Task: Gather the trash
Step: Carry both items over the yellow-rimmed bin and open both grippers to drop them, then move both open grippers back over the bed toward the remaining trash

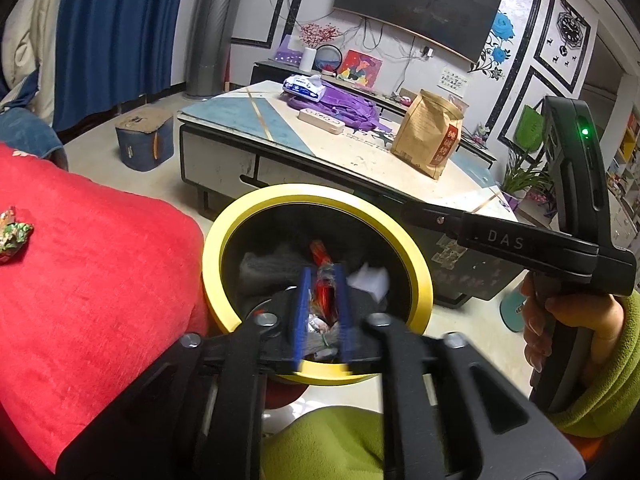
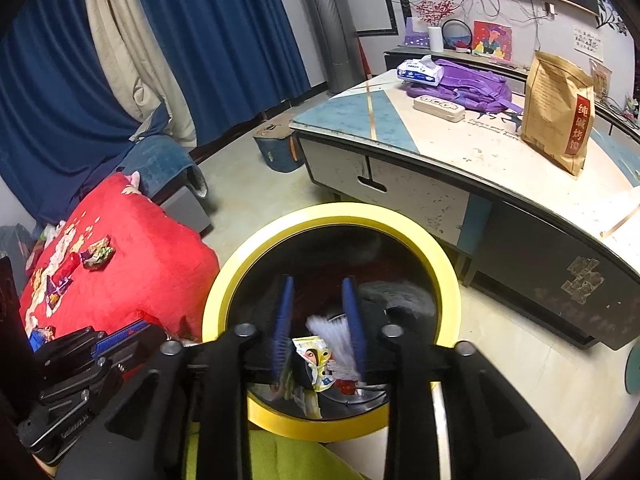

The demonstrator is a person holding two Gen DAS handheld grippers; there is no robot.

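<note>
Both tools hang over the round yellow-rimmed black bin (image 2: 444, 268), the left tool (image 1: 322, 304) and right tool (image 2: 319, 326) each parted so their wrappers drop inside, while more crumpled wrappers (image 2: 98, 254) wait on the red cushion (image 2: 160, 248) beside it.

Pale floor (image 2: 256, 200) underfoot, bearing a yellow-rimmed trash bin (image 2: 448, 276) with wrappers and paper inside, a blue storage box (image 1: 144, 144), and a low bench (image 2: 460, 160) with a cream-and-blue top. On the bench: purple backpack (image 2: 472, 80) with a tissue pack (image 2: 420, 70) on it, white power strip (image 2: 439, 108) just beside, brown paper bag (image 2: 556, 112) upright, well apart. Red cushion (image 2: 132, 240) beside the bin, carrying crumpled candy wrappers (image 2: 98, 254).
</note>
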